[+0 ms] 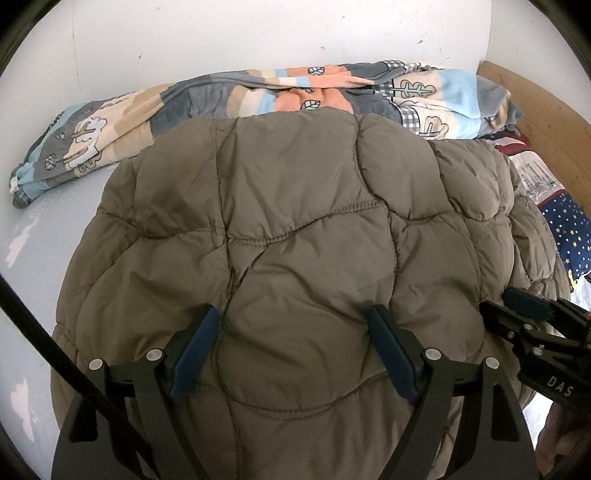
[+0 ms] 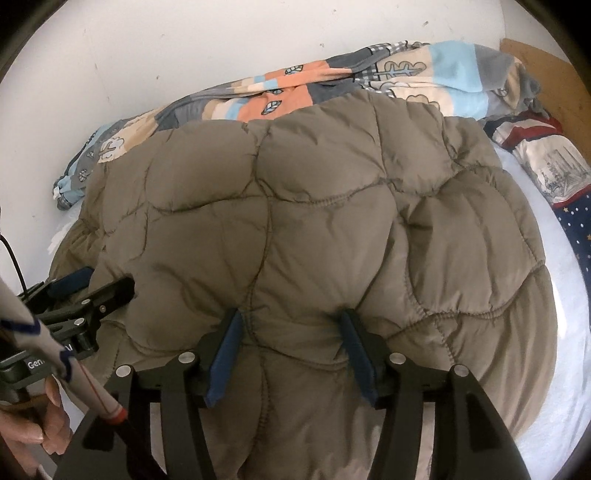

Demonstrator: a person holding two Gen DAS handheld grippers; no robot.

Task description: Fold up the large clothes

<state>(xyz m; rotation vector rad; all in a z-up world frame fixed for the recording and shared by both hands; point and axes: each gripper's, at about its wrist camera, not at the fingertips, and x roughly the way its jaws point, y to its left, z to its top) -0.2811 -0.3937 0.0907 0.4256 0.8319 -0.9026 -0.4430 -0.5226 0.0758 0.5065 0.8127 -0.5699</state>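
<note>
**Both grippers at the near edge of a quilted coat on the bed**

Nearest in the left wrist view, the left gripper [image 1: 291,347] points down at the near edge of the olive-brown quilted coat [image 1: 295,206]. Its 2 blue-padded fingers [image 1: 195,354] stand wide, with a bulge of padded fabric rising between them; the pads touch the cloth at their sides, but I cannot tell whether they press on it. A black cable [image 1: 55,354] crosses the lower left corner of that view.

In the right wrist view, the right gripper [image 2: 291,350] sits on the same near edge, its jaws at a medium spread. A ridge of the coat fills the gap between them and the pads lie against it; whether they squeeze it is also unclear. At the lower left of this view a hand [image 2: 40,424] grips the left tool's handle, with a white sleeve cuff [image 2: 55,350] just above it.

The 2 grippers are side by side, each visible at the edge of the other's view.

The coat lies spread, puffy and wrinkled, on a pale sheet [image 2: 554,369]. Beyond its far edge lies a bunched patterned blanket [image 1: 258,92] in grey, peach, blue and cream. To the right lies star-printed navy bedding [image 1: 569,229], then a wooden board [image 1: 535,110]. Behind everything stands a white wall [image 1: 258,33].
</note>
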